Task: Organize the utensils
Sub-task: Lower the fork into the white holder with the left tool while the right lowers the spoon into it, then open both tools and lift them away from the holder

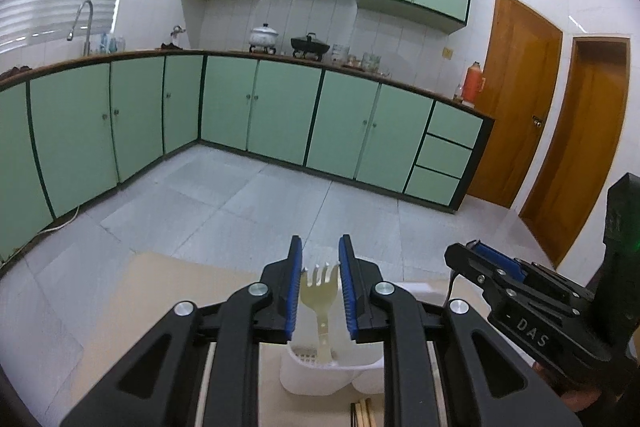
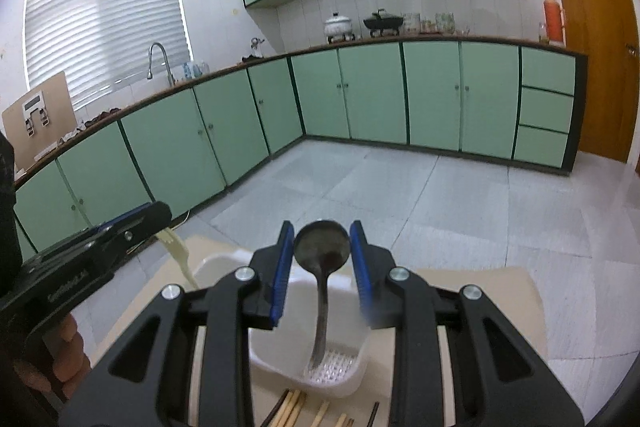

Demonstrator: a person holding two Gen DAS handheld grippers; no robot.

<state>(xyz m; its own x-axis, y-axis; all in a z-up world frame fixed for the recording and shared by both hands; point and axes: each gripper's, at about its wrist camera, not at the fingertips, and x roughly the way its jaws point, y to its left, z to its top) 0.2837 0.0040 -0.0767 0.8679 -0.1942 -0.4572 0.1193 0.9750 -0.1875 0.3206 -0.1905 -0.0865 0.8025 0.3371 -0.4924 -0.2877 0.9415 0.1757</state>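
Note:
A pale plastic fork (image 1: pixel 320 301) stands tines up in a white perforated utensil holder (image 1: pixel 320 375). My left gripper (image 1: pixel 320 269) is open around the fork's head, its blue pads on either side. A dark metal spoon (image 2: pixel 321 259) stands bowl up in the same holder (image 2: pixel 340 367). My right gripper (image 2: pixel 321 255) is open, its pads close on either side of the spoon's bowl. The right gripper also shows in the left wrist view (image 1: pixel 480 259). The left gripper (image 2: pixel 132 223) and the fork (image 2: pixel 176 251) show in the right wrist view.
The holder stands on a beige table (image 2: pixel 500 291). Several chopsticks (image 2: pixel 296 411) lie on the table just in front of the holder. Beyond are a grey tiled floor (image 1: pixel 240 195), green cabinets (image 1: pixel 280 115) and wooden doors (image 1: pixel 512 99).

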